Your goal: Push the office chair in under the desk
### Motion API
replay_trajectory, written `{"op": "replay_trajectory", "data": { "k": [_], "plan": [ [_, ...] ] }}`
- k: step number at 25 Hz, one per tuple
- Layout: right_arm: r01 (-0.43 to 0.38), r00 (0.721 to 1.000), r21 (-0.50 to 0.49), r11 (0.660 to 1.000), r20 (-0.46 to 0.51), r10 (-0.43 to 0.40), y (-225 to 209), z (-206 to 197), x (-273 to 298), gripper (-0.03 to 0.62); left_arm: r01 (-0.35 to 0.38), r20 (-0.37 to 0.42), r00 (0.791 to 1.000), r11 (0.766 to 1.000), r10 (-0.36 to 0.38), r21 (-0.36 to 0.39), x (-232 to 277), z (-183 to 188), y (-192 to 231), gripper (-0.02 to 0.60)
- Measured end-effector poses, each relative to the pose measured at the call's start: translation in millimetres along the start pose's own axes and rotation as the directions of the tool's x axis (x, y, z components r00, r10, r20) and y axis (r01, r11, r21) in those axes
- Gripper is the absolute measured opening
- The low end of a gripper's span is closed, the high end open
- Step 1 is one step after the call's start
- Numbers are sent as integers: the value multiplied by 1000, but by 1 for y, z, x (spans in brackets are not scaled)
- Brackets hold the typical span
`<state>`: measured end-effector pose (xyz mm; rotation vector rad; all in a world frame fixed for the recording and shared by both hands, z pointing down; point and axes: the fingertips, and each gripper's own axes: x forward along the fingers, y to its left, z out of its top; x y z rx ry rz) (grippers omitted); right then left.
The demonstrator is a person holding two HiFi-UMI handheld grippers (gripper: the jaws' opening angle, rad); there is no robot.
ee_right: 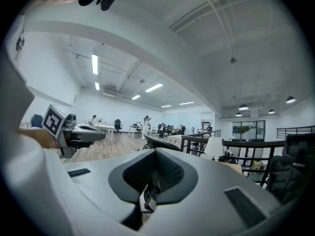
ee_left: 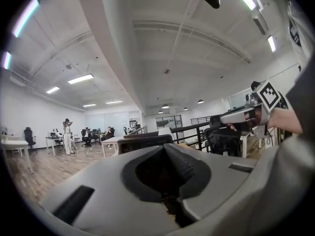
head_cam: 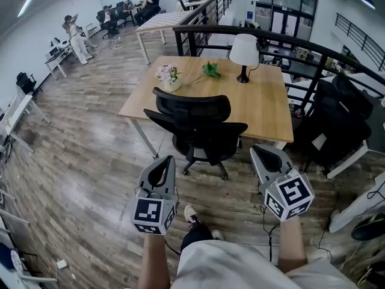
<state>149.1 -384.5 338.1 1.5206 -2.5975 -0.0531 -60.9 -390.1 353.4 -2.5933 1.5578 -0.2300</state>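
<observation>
The black office chair (head_cam: 198, 125) stands at the near edge of the wooden desk (head_cam: 267, 104), its backrest towards me and its seat close to the desk's front. My left gripper (head_cam: 165, 160) is held level in the air, short of the chair's left side, jaws shut on nothing. My right gripper (head_cam: 260, 152) hangs to the right of the chair, also shut and empty. In the left gripper view the jaws of the left gripper (ee_left: 165, 149) meet, with the chair's backrest (ee_left: 142, 140) just beyond. The right gripper (ee_right: 157, 154) shows its jaws closed in the right gripper view.
On the desk stand a white lamp (head_cam: 244, 50), a vase of flowers (head_cam: 170, 77) and a green ornament (head_cam: 211, 70). A black railing (head_cam: 301, 47) runs behind the desk. Dark chairs (head_cam: 337, 122) crowd the right side. People sit at far desks (head_cam: 75, 35).
</observation>
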Motion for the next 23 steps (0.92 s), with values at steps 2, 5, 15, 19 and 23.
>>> {"op": "replay_trajectory", "data": {
  "k": [2,5,15,19,23],
  "plan": [
    [-2,1000,-5,1000,-11,2,3,-4,1,21,10,-1,1000,1000,-10,0,0,1,-4,14],
    [1,1000,7,1000,-22,-1,4,-10,3,20,18,-7,1000,1000,-18,2,-1,-1,-7,14],
    [5,999,21,1000,-52,-4,-4,-25,14,21,25,-36,999,1000,-25,6,7,-13,-7,14],
    [4,998,16,1000,-56,-3,-5,-25,21,21,21,-35,999,1000,-21,5,11,-13,-2,15],
    [-3,998,12,1000,-60,3,-5,-27,30,21,22,-32,999,1000,-22,1,16,-15,1,15]
  ]
}}
